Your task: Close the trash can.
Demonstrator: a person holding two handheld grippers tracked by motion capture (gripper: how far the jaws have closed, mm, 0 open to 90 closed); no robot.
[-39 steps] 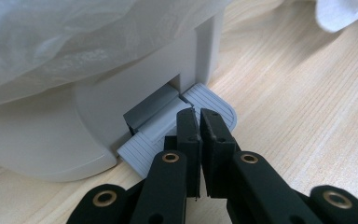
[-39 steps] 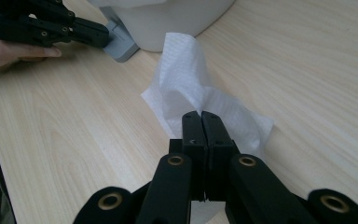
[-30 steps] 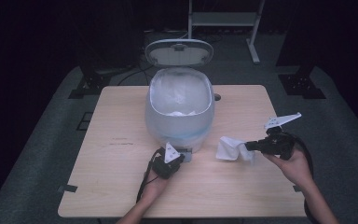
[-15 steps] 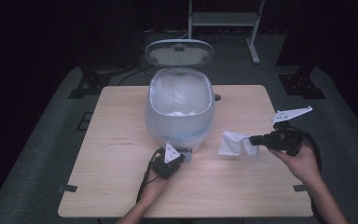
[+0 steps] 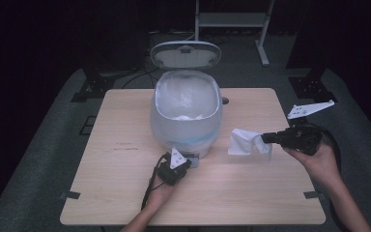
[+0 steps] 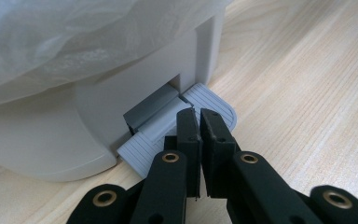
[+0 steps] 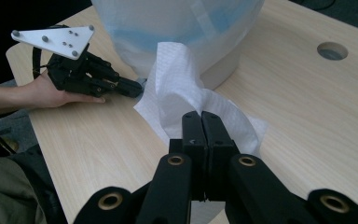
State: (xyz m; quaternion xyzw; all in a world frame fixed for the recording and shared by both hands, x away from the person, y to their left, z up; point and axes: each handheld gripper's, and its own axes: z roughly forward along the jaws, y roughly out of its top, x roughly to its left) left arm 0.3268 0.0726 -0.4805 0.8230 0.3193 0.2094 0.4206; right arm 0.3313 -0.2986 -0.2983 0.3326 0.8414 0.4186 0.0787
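White tissue [image 5: 245,142] hangs pinched in my right tongs [image 5: 265,138] near the table's right edge; my left tongs [image 6: 199,116], closed empty, press the bin's pedal [image 6: 214,103]. I'd keep it down until the tissue clears the open bin [image 5: 186,114].

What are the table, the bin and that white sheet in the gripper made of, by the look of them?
The table looks like pale wood or wood laminate: matte, with straight grain lines. The bin seems smooth grey plastic, lined with a thin cloudy plastic bag. The white sheet looks like paper towel: soft, creased, faintly embossed.
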